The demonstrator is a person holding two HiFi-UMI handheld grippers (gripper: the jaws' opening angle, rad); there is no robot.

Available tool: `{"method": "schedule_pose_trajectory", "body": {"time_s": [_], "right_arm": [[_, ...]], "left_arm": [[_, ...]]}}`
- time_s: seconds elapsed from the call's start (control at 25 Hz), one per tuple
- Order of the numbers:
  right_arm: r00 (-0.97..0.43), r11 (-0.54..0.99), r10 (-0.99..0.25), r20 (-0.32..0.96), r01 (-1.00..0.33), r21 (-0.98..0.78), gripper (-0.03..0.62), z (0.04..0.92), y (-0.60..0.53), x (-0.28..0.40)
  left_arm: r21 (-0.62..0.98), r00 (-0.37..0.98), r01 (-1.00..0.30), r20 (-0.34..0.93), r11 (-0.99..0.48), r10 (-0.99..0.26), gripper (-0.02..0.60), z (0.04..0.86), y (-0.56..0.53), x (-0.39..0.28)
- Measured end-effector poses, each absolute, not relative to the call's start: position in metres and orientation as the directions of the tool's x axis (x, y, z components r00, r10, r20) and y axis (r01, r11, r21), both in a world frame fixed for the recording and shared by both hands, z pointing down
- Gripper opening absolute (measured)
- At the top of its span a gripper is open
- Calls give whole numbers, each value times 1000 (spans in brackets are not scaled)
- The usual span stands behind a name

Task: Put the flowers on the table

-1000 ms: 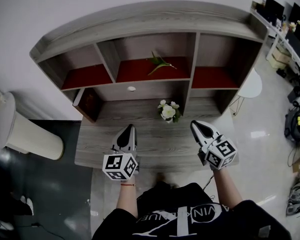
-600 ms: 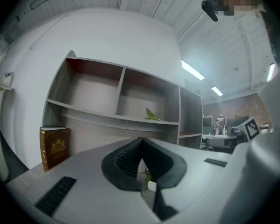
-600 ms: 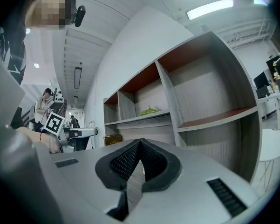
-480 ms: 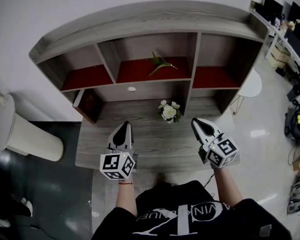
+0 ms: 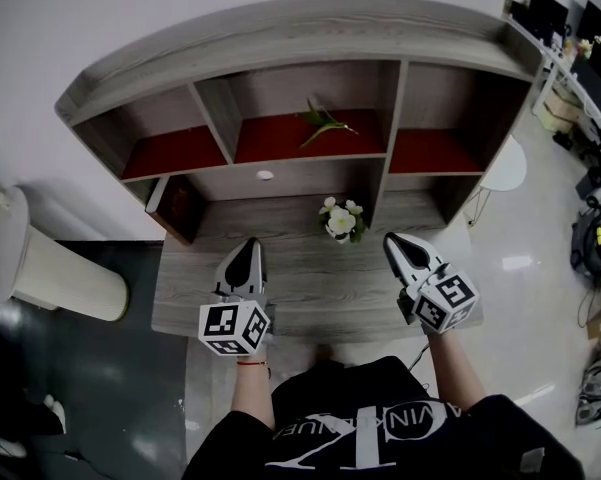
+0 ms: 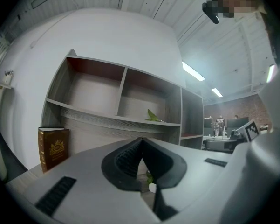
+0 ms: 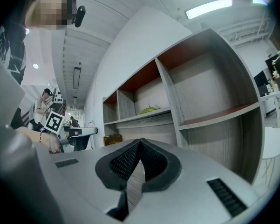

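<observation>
A small bunch of white flowers (image 5: 339, 219) stands on the grey wooden table (image 5: 300, 288), below the middle shelf compartment. A green leafy stem (image 5: 322, 122) lies in the middle compartment on its red floor, and shows as a green leaf (image 6: 152, 116) in the left gripper view. My left gripper (image 5: 246, 254) hovers over the table's front left, jaws shut and empty. My right gripper (image 5: 398, 246) hovers over the front right, to the right of the flowers, also shut and empty. The left gripper's jaws hide most of the flowers (image 6: 150, 177).
A shelf unit (image 5: 280, 48) with three red-floored compartments rises behind the table. A brown book (image 5: 177, 208) stands at the table's left end, seen as the book (image 6: 53, 146) from the left gripper. A white cylinder (image 5: 40, 263) stands left; a white stool (image 5: 502, 173) stands right.
My left gripper has shifted slightly left and back toward me. The right gripper and the flowers have barely moved.
</observation>
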State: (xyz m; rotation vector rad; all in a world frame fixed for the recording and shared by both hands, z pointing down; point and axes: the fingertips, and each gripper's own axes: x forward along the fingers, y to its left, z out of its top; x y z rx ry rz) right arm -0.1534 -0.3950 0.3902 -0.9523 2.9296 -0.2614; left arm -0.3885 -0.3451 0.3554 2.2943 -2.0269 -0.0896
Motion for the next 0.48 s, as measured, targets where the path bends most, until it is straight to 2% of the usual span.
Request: {"method": "schedule_pose_trajectory", "body": {"time_s": [0.48], "right_arm": [[-811,796,-585,6,-576,-186,9,393,-403,-157]], "left_arm": [[103,114,-988,9,-112,-993,3,357,-351,-394]]}}
